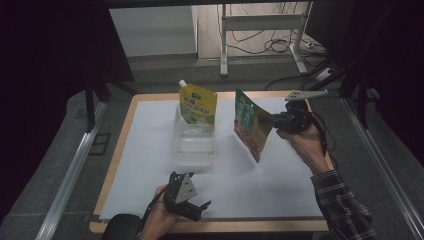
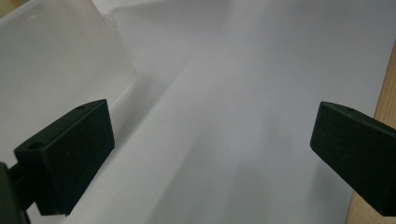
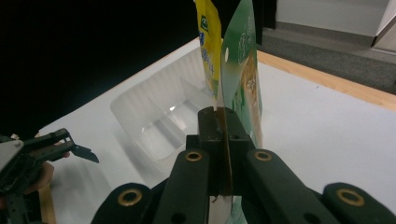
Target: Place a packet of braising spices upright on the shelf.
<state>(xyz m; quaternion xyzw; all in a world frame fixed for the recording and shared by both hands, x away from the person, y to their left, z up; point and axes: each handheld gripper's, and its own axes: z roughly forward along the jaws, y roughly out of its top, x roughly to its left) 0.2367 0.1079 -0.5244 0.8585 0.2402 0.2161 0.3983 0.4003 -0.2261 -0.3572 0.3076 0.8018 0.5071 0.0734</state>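
Observation:
A green food pouch hangs in the air right of the clear plastic bin, with my right gripper shut on its edge. In the right gripper view the pouch stands edge-on, pinched between the two black jaws. A yellow spouted pouch stands upright in the far part of the bin, also seen behind the green one. My left gripper rests low near the table's front edge, open, with nothing between its fingers, next to the bin's wall.
A white sheet covers the wooden table. The bin has a divider inside. Beyond the table lie a grey floor, table legs and cables. Dark curtains stand at both sides.

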